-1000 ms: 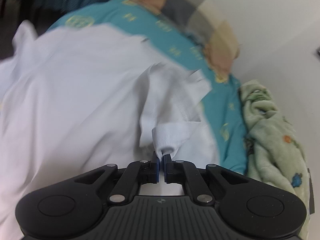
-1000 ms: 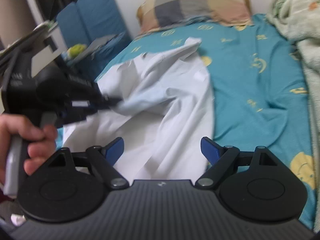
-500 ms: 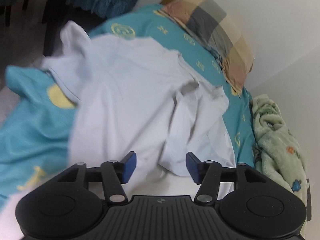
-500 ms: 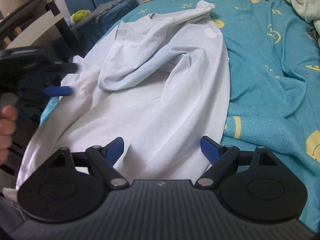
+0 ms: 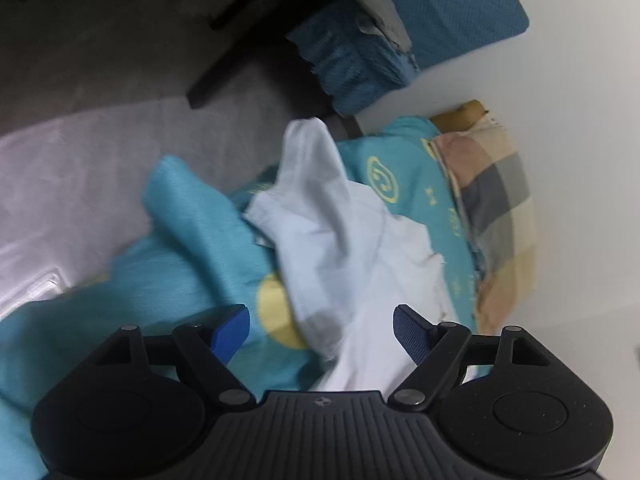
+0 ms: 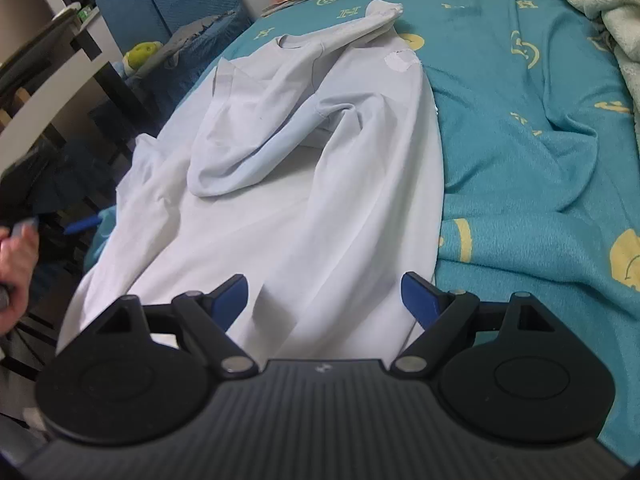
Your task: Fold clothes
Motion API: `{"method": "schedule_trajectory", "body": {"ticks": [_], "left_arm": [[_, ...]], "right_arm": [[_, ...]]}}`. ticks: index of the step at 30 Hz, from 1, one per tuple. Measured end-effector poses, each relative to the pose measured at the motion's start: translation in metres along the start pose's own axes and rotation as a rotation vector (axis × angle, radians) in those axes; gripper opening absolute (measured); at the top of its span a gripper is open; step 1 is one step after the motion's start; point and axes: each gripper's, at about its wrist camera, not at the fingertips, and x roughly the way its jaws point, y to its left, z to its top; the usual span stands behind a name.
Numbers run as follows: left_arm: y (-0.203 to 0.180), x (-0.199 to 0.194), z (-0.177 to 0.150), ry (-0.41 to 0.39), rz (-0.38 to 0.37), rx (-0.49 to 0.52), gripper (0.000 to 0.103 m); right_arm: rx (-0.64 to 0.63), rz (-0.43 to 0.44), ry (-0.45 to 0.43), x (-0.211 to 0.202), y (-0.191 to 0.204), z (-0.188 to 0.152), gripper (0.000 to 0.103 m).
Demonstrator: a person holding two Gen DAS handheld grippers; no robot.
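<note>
A white long-sleeved shirt [image 6: 312, 184] lies spread along the left side of a bed with a teal patterned sheet [image 6: 532, 128]. One sleeve is folded back over its chest. My right gripper [image 6: 322, 294] hovers open above the shirt's lower hem, holding nothing. In the left wrist view the same white shirt [image 5: 344, 240] shows its collar end near the bed's edge. My left gripper [image 5: 320, 330] is open over that edge, with nothing between its fingers. The left gripper's blue fingertip [image 6: 82, 225] and the person's hand [image 6: 14, 264] appear at the far left of the right wrist view.
A checked pillow [image 5: 496, 208] lies at the head of the bed by the white wall. A pale green blanket [image 6: 608, 4] is bunched at the far right. A blue chair [image 6: 160, 4], a desk [image 6: 52, 92] and grey floor [image 5: 100, 128] stand left of the bed.
My left gripper let go of the white shirt, opened wide, and swung left toward the bed's edge and floor. The right gripper stayed open and moved closer over the shirt's hem.
</note>
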Motion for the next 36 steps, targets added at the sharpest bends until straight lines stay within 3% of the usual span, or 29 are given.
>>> {"method": "schedule_trajectory", "body": {"ticks": [6, 11, 17, 18, 20, 22, 23, 28, 34, 36], "left_arm": [[0.015, 0.039, 0.005, 0.038, -0.042, -0.056, 0.079], [0.028, 0.055, 0.02, 0.006, -0.096, -0.117, 0.079], [0.029, 0.075, 0.029, -0.069, -0.12, -0.082, 0.074], [0.027, 0.077, 0.029, -0.078, -0.118, -0.07, 0.071], [0.023, 0.078, 0.029, -0.085, -0.091, -0.035, 0.054], [0.021, 0.079, 0.03, -0.083, -0.062, -0.007, 0.014], [0.021, 0.078, 0.031, -0.09, -0.069, -0.001, 0.007], [0.008, 0.063, 0.033, -0.167, -0.091, 0.079, 0.005], [-0.047, 0.043, 0.011, -0.265, -0.031, 0.36, 0.004], [-0.067, 0.039, 0.001, -0.278, -0.033, 0.398, 0.004]], "right_arm": [[-0.02, -0.013, 0.002, 0.007, 0.006, 0.003, 0.086], [-0.046, -0.027, 0.002, 0.014, 0.013, 0.003, 0.088], [-0.044, -0.026, -0.008, 0.016, 0.013, 0.004, 0.088], [-0.046, -0.026, -0.009, 0.017, 0.013, 0.004, 0.088], [-0.053, -0.029, -0.01, 0.017, 0.014, 0.004, 0.088], [-0.054, -0.033, -0.011, 0.017, 0.015, 0.004, 0.088], [-0.052, -0.033, -0.011, 0.017, 0.014, 0.005, 0.088], [-0.04, -0.027, -0.018, 0.016, 0.012, 0.005, 0.088], [0.0, -0.008, -0.026, 0.012, 0.006, 0.007, 0.087], [0.018, 0.0, -0.029, 0.011, 0.004, 0.007, 0.086]]}}
